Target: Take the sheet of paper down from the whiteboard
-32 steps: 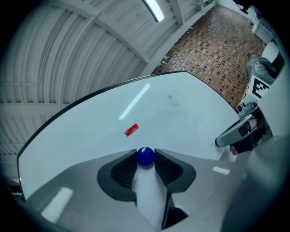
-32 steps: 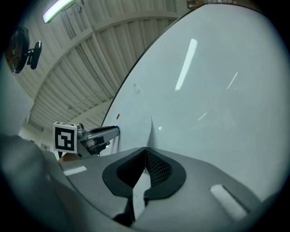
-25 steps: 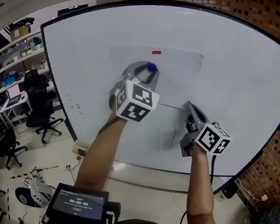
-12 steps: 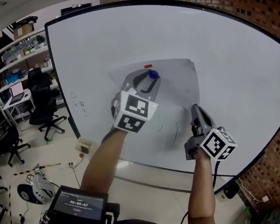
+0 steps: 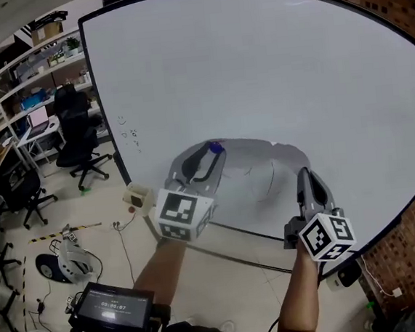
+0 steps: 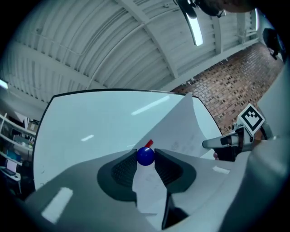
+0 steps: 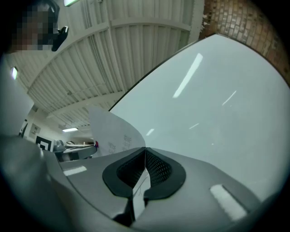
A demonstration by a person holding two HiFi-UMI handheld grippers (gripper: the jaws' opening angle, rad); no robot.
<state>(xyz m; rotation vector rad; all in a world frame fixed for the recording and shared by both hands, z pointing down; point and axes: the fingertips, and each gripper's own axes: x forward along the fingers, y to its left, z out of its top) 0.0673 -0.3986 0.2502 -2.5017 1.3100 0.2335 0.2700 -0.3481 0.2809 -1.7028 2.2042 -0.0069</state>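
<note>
The sheet of paper (image 5: 255, 166) is off the whiteboard (image 5: 256, 62) and sags between my two grippers in front of its lower edge. My left gripper (image 5: 210, 151) is shut on a blue ball magnet (image 6: 145, 156), and the paper (image 6: 181, 129) runs between the jaws just below it. A small red mark (image 6: 149, 143) sits on the sheet behind the ball. My right gripper (image 5: 305, 174) is shut on the paper's right edge; in the right gripper view (image 7: 145, 152) the sheet (image 7: 111, 131) curls up to the left of the pads.
The whiteboard (image 7: 208, 99) fills the wall ahead, with a brick wall (image 5: 396, 5) to its right. Office chairs (image 5: 80, 134), shelves (image 5: 31, 76) and floor clutter lie to the left. A screen device (image 5: 111, 306) sits below near the person's body.
Both grippers have dropped down the board with the paper, the left one farther and rolling. The sheet has come away from the board and now bows between them.
</note>
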